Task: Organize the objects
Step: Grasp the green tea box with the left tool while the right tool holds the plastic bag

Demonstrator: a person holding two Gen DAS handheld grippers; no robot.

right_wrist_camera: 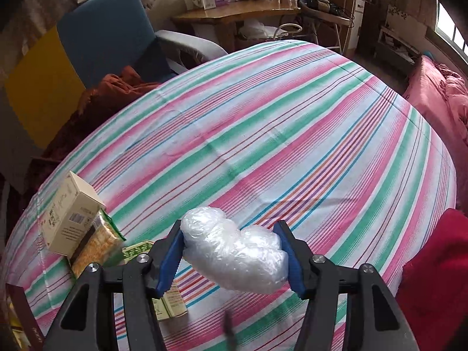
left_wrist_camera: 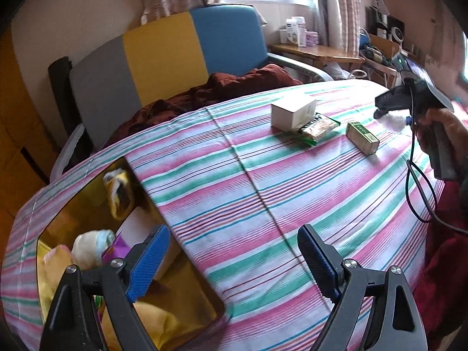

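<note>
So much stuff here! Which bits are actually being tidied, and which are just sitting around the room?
Being tidied:
- crumpled plastic bag, gripped by the right gripper
- white box
- snack packet
- green box
- gold tray, already holding items

Just sitting around:
- colour-block chair
- brown blanket
- wooden desk

Clearances and obstructions, striped tablecloth [right_wrist_camera: 292, 134]

Ahead of the right gripper [right_wrist_camera: 234, 257], whose pads press a clear plastic wad [right_wrist_camera: 234, 257]: open cloth to the far edge. Left of its jaws: white carton [right_wrist_camera: 70, 216], snack packet [right_wrist_camera: 96, 245], green box [right_wrist_camera: 168, 301], clustered. Left gripper [left_wrist_camera: 234, 263], jaws wide apart: bare cloth between and ahead; filled brown box [left_wrist_camera: 204, 292] under its left finger.
</note>
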